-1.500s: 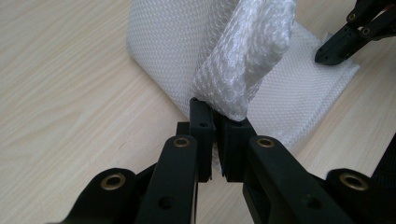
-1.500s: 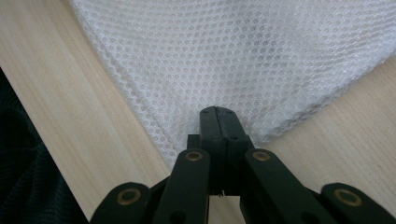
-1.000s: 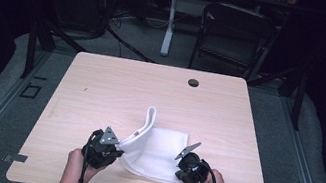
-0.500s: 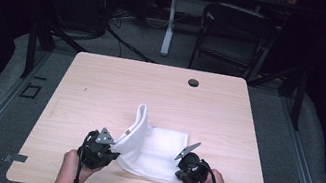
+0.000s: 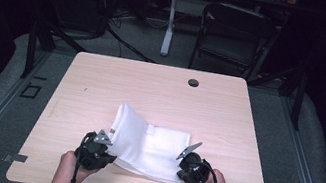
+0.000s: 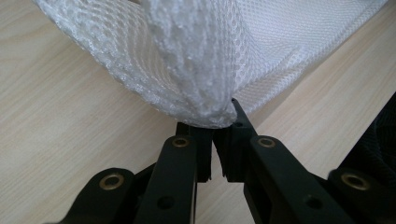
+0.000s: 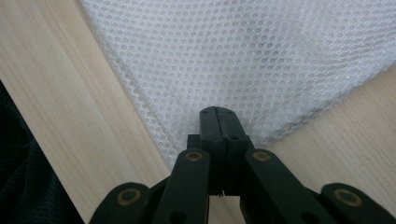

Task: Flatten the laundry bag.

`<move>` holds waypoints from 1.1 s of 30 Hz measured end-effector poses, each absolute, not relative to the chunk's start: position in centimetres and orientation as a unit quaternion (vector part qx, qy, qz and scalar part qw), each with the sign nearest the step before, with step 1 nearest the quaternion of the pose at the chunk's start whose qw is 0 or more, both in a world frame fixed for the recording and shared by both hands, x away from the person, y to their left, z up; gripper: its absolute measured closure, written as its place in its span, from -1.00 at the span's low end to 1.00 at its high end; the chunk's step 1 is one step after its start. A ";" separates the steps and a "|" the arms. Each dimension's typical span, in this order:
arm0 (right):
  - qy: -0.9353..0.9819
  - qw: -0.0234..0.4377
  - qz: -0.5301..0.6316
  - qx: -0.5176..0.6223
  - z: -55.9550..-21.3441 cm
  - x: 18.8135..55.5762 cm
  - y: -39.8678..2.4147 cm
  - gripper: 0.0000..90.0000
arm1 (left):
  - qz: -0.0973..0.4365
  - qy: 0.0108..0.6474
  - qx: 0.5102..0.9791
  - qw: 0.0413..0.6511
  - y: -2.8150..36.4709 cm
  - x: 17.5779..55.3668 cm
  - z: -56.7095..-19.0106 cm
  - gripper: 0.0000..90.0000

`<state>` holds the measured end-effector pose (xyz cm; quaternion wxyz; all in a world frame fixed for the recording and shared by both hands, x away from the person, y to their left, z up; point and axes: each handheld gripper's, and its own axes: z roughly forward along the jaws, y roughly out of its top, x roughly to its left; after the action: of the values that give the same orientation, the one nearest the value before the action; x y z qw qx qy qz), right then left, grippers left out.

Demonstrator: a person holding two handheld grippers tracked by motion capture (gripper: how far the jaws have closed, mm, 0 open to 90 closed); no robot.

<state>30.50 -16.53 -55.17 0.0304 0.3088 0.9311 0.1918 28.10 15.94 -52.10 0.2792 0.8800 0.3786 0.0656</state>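
A white mesh cloth [image 5: 156, 146] lies on the pale wooden table [image 5: 151, 89] near its front edge. Its left part stands up in a curved fold, while the right part lies flat. My left gripper [image 5: 108, 153] is at the cloth's near left corner; in the left gripper view the jaws [image 6: 217, 128] are shut on a bunched edge of the cloth [image 6: 196, 56], held just off the table. My right gripper [image 5: 182, 168] rests low at the near right corner. In the right gripper view its jaws [image 7: 218, 114] are shut on the corner of the flat cloth [image 7: 243, 56].
A small black round cap [image 5: 193, 82] sits in the table top near the far edge. Beyond the table stand a dark folding chair [image 5: 234, 33] and a white post [image 5: 169, 21]. The person's hands come in at the table's near edge.
The raised fold of the cloth has swung to the left and leans further open. My left gripper has shifted slightly left and nearer. The right gripper has stayed put.
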 end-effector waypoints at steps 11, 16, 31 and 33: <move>0.928 0.028 0.198 0.313 -55.2 30.5 -16.5 1.00 | 0.042 0.411 0.873 0.259 19.2 27.6 -52.2 0.27; 0.929 0.025 0.196 0.312 -55.2 30.6 -16.6 1.00 | 0.054 0.431 0.860 0.268 20.4 27.3 -51.8 -0.09; 0.925 0.013 0.208 0.319 -54.7 30.8 -17.5 0.44 | 0.050 0.347 0.885 0.305 15.7 28.5 -51.3 -0.49; 0.919 0.012 0.226 0.323 -54.3 30.8 -17.8 0.27 | 0.050 0.330 0.892 0.304 14.5 28.9 -51.4 -0.48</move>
<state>30.81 -17.78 -54.35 0.0124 0.3226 0.9192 0.2257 28.90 14.52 -51.35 0.3038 0.8923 0.3301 0.0495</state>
